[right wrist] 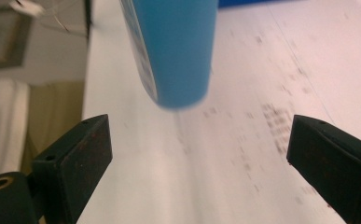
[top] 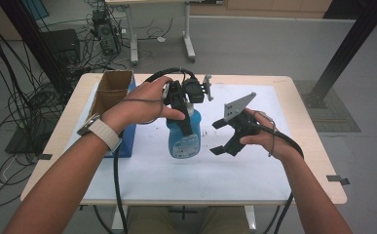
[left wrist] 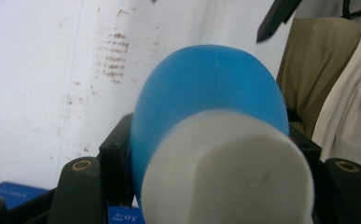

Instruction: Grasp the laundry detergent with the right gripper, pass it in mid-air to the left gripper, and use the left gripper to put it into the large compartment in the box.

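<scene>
Both forearms reach in over the white table [top: 254, 175], where the left gripper [top: 183, 114] clamps the blue bottle [top: 183, 139] above the surface while the right gripper [top: 225, 136] stands wide and empty just beside it. Beyond, a cardboard box [top: 110, 90] sits at the table's left edge, its contents hidden, with cables on the grey floor [top: 254, 44] behind.

Both bare forearms reach in from below. The left hand [top: 144, 102], a watch on its wrist, holds the left gripper [top: 182, 108] with jaws clamped tight on a bottle [top: 183, 136]. The right hand [top: 266, 136] holds the right gripper [top: 220, 137] beside it, jaws spread wide with nothing between them.
</scene>
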`<state>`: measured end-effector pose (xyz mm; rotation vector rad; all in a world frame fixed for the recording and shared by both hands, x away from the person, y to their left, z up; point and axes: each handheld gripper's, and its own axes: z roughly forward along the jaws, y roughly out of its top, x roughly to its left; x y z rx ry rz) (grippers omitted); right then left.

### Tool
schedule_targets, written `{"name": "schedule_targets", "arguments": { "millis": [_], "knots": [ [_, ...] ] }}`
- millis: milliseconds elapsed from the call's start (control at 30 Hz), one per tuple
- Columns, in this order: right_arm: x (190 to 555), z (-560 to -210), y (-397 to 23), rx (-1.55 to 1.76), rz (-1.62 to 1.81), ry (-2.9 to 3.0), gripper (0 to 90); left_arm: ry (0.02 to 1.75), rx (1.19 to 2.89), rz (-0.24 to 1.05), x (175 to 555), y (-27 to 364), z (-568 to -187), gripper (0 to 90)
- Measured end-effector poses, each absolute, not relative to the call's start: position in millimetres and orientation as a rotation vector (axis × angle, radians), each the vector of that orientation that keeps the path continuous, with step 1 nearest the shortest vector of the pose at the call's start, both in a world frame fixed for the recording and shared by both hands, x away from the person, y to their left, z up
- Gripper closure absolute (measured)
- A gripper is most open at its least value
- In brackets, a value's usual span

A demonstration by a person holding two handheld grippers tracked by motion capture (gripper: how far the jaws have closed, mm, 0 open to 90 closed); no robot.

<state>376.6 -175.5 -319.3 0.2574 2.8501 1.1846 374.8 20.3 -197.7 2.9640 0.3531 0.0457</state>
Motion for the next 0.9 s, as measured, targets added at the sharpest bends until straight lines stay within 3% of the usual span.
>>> {"name": "schedule_targets", "arguments": {
  "millis": [333, 900],
  "knots": [
    [375.9, -312.2, -201.3, 0.260, 0.936, 2.900, 6.0, 0.579, 2.921, 0.122, 383.2, 29.9, -185.1, 36.8],
    [374.3, -300.1, -227.5, 0.238, 0.709, 2.946, 6.2, 0.821, 2.854, 0.201, 387.8, 38.9, -165.7, 36.9]
  ]
}}
